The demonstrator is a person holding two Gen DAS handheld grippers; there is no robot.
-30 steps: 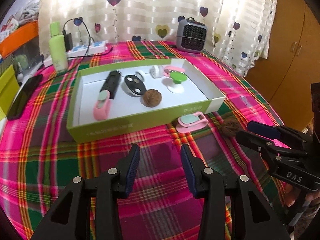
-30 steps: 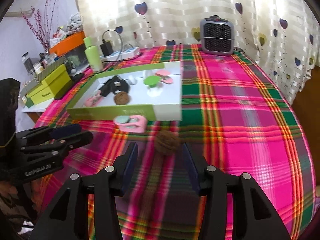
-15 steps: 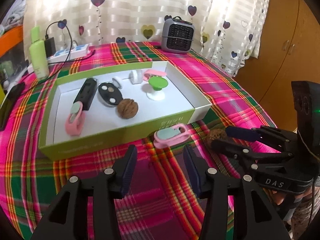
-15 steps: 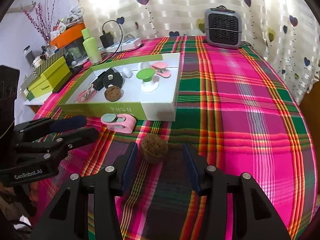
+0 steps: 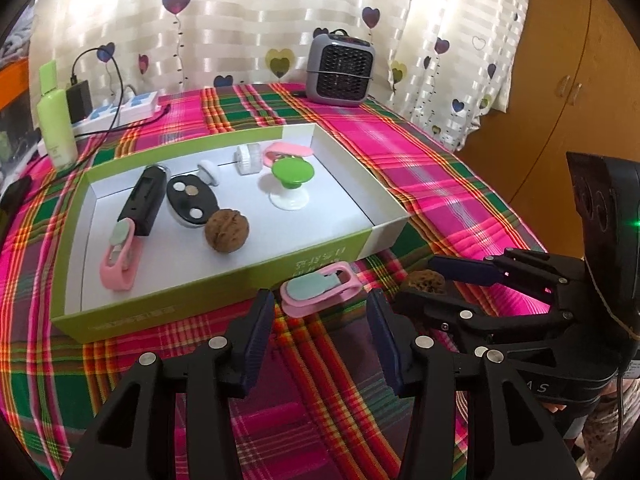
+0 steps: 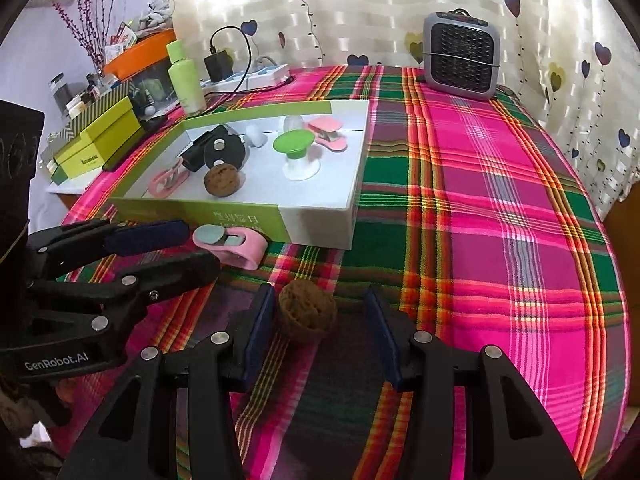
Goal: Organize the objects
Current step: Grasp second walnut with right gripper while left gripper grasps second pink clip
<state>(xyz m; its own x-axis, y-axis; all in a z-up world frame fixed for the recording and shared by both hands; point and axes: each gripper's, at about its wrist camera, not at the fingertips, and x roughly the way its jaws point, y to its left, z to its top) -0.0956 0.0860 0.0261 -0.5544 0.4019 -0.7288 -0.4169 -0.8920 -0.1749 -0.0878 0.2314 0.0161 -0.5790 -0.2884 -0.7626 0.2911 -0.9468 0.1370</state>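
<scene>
1. Plaid cloth in pink, green and red covers the surface (image 6: pixel 500 208) under both tools, with a heart-print curtain far behind.
2. Nearest the right hand-held gripper (image 6: pixel 320 328), a walnut (image 6: pixel 307 312) sits on the cloth between its parted jaws, closer to the left pad; neither pad presses it, so nothing is held.
3. Just ahead of the left hand-held gripper (image 5: pixel 320 328) lies a pink clip (image 5: pixel 320 289) with a pale green pad, beyond the fingertips rather than between them. Its jaws stand half apart and empty.
4. Beyond both tools stands the green box (image 5: pixel 224 296), its near wall just behind the clip. Inside lie another walnut (image 5: pixel 227 230), a second pink clip (image 5: pixel 119 260), a green-topped stand (image 5: pixel 289 174) and some black pieces.
5. Farthest off sit a small grey heater (image 5: pixel 341 70) and a green bottle (image 5: pixel 56 124).
6. Judged from this, the step is picking up the two loose items for the box. Next, the right tool needs to centre on the walnut and close gently, since it may roll; the left must advance and lower around the clip.
</scene>
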